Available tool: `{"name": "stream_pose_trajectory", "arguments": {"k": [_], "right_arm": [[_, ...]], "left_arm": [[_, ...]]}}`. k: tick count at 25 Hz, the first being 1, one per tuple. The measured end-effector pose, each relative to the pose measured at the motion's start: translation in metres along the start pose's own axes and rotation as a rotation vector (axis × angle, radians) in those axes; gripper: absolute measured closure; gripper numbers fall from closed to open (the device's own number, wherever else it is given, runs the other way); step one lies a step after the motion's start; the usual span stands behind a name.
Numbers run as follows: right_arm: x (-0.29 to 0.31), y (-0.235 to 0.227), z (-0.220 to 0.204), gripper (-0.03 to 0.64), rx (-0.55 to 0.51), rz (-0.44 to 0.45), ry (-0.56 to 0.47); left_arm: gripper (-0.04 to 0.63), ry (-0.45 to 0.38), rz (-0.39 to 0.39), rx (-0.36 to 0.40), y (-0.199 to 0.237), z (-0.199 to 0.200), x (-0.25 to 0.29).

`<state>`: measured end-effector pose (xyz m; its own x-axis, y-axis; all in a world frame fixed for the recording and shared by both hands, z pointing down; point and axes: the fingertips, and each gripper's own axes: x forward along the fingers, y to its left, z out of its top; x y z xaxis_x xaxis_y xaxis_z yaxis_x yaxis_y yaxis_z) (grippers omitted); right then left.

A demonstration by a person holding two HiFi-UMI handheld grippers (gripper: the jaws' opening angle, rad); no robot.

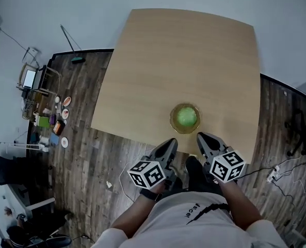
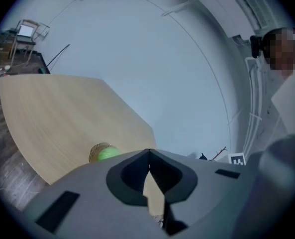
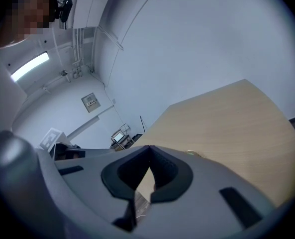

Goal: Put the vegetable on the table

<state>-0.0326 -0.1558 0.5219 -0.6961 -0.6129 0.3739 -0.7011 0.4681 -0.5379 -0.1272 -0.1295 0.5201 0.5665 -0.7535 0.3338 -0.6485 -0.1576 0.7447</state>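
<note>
A round green vegetable point(image 1: 186, 117) lies in a small yellowish bowl point(image 1: 174, 123) near the front edge of the light wooden table point(image 1: 183, 56). Both grippers are held just in front of that edge, below the bowl. My left gripper point(image 1: 172, 143) is shut with nothing between its jaws, its tips meeting in the left gripper view point(image 2: 148, 151). There the vegetable point(image 2: 108, 153) shows just past the left jaw. My right gripper point(image 1: 200, 137) is likewise shut and empty point(image 3: 149, 148). Neither gripper touches the bowl.
Dark plank floor surrounds the table. Small items point(image 1: 57, 119) lie scattered on the floor at left, near a laptop on a stand point(image 1: 29, 79). Cables and a power strip point(image 1: 273, 175) lie at right, by a dark chair point(image 1: 302, 133). The person's feet stand under the grippers.
</note>
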Motion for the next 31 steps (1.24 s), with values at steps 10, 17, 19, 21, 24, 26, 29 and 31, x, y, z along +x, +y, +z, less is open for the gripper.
{"name": "stream_pose_trajectory", "arguments": {"k": [10, 17, 19, 21, 24, 26, 29, 31], "right_arm": [[-0.044, 0.075, -0.005, 0.604, -0.126, -0.063, -0.122], [-0.055, 0.107, -0.014, 0.604, -0.155, -0.069, -0.160], [-0.057, 0.111, -0.017, 0.604, -0.161, -0.066, -0.158], [-0.060, 0.114, -0.017, 0.604, -0.163, -0.065, -0.162], [-0.061, 0.118, -0.015, 0.604, -0.172, -0.067, -0.173], [-0.062, 0.123, -0.017, 0.604, -0.177, -0.065, -0.176], [-0.063, 0.129, -0.020, 0.604, -0.183, -0.063, -0.176], [-0.062, 0.131, -0.021, 0.604, -0.187, -0.062, -0.175]], "left_arm": [[0.583, -0.033, -0.111, 0.276, -0.056, 0.004, -0.065], [0.583, -0.062, -0.147, 0.338, -0.065, 0.006, -0.093], [0.583, -0.069, -0.150, 0.345, -0.067, 0.005, -0.096], [0.583, -0.072, -0.153, 0.349, -0.069, 0.004, -0.098], [0.583, -0.073, -0.157, 0.353, -0.070, 0.006, -0.101], [0.583, -0.075, -0.157, 0.355, -0.069, 0.006, -0.106], [0.583, -0.078, -0.158, 0.358, -0.069, 0.005, -0.111], [0.583, -0.079, -0.159, 0.359, -0.069, 0.005, -0.112]]}}
